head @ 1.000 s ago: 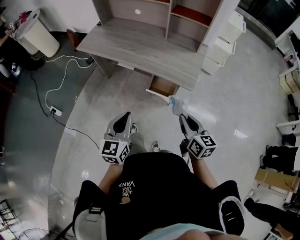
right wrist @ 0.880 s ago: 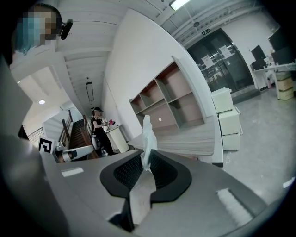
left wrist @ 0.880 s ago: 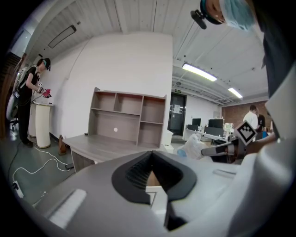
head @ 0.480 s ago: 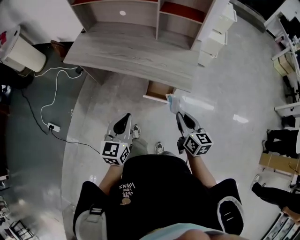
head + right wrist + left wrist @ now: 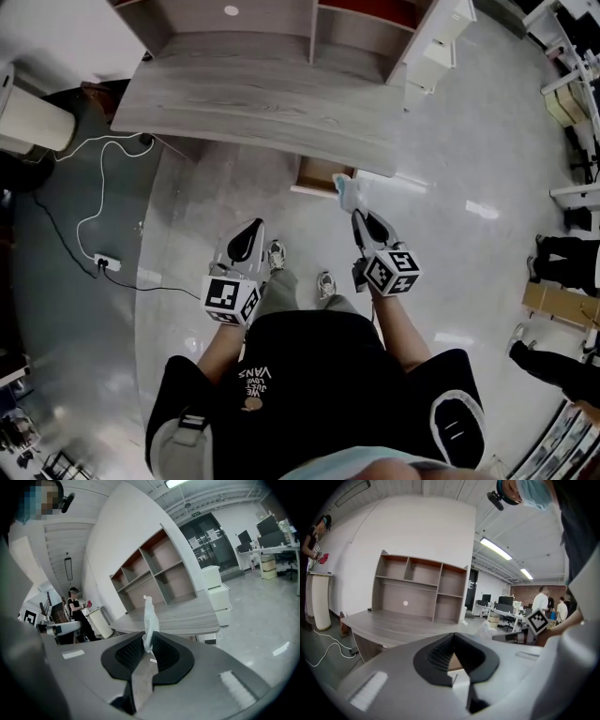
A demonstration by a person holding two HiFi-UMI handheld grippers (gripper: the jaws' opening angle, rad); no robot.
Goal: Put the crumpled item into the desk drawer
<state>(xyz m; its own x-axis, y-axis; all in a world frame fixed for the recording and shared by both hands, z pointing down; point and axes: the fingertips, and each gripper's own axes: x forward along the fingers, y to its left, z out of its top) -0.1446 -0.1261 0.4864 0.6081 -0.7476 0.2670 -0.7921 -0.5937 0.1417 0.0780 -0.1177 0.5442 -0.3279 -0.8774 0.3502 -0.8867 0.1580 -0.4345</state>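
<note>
At the bottom of the head view a black shirt (image 5: 281,375) was seen, and just above it the two marker cubes, one at lower left (image 5: 230,300) and one right of centre (image 5: 392,272). The left gripper (image 5: 251,228) was pointed up the frame, and in its own view its jaws (image 5: 453,635) were shown closed tip to tip with nothing between them. Two shoes (image 5: 276,255) were seen on the pale floor (image 5: 450,187) between the grippers. The right gripper (image 5: 359,216) was held a little higher in the frame; in its own view its jaws (image 5: 149,641) were shown drawn narrow and clamped on the crumpled item (image 5: 149,618), a pale, bluish-white wad that stood up above the pads. In the head view the crumpled item (image 5: 348,194) was seen just beyond the jaw tips, at the right end of the open drawer (image 5: 319,174) and not inside it. The drawer was pulled out from under the front edge of the grey wooden desk (image 5: 253,94), which filled the upper middle of the frame. A shelf unit (image 5: 272,19) was set along the top edge, and a white cabinet (image 5: 436,47) stood at upper right. On the dark floor at left a white cable was run to a power strip (image 5: 106,262)
</note>
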